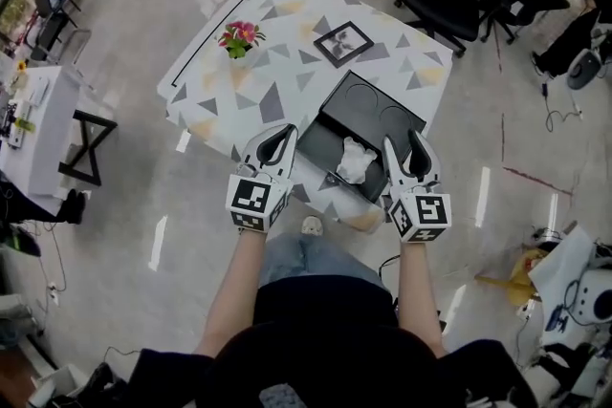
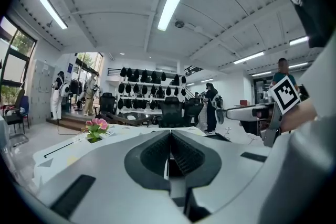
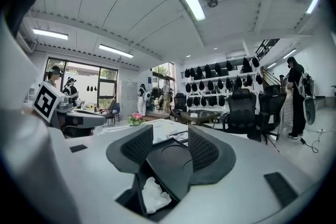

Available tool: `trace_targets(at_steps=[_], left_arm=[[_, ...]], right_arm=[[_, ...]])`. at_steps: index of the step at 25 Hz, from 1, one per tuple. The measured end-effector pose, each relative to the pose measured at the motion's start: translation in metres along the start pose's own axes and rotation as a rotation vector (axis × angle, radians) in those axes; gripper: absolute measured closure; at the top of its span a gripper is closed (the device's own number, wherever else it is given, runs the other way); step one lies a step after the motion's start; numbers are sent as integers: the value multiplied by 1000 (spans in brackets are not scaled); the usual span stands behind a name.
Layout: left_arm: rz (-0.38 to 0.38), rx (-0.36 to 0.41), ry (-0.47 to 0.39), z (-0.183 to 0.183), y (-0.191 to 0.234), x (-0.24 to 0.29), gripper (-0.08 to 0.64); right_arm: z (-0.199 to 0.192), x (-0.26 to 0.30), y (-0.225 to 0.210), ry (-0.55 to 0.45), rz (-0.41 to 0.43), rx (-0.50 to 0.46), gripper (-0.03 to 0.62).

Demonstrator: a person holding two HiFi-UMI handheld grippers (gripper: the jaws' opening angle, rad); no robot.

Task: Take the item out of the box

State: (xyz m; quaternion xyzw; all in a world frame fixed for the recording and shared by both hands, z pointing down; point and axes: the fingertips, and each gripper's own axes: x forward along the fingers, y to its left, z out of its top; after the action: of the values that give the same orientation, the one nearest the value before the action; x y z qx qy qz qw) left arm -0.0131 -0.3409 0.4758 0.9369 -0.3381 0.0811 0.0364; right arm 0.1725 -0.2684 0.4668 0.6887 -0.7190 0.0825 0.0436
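White item (image 1: pixel 356 160) in the black box (image 1: pixel 320 146) lies just left of your spread right tongs (image 1: pixel 404 143); left tongs (image 1: pixel 278 137) pressed together, farther off.

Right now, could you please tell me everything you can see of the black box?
The black box lies open on the near edge of the patterned table. It looks matt and stiff. Its far half shows two round recesses; its near half holds a crumpled white item. The open right gripper hangs at its right side, not gripping it.
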Motion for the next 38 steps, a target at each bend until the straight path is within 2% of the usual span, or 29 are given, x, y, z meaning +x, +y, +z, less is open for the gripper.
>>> trace_targets(at_steps=[5,11,15,20,26,38], left_arm=[[-66,-16,-7,9,1,31,540],[-162,2,4,11,-8,58,540],[-208,4,30,5,-12,67,540],[-241,-5,50,2,-16,75,540],[-277,2,57,0,-23,76,540],[-285,-7,74,-9,-19,74,540]], right_arm=[[1,6,-9,20,-52,11,399],[-2,4,-13,37,-117,39,399],[-10,6,-10,85,-149,59,399],[-27,19,6,224,-136,77,400],[-61,30,25,460,-112,76,400],[-122,36,47,808,-87,131,419]])
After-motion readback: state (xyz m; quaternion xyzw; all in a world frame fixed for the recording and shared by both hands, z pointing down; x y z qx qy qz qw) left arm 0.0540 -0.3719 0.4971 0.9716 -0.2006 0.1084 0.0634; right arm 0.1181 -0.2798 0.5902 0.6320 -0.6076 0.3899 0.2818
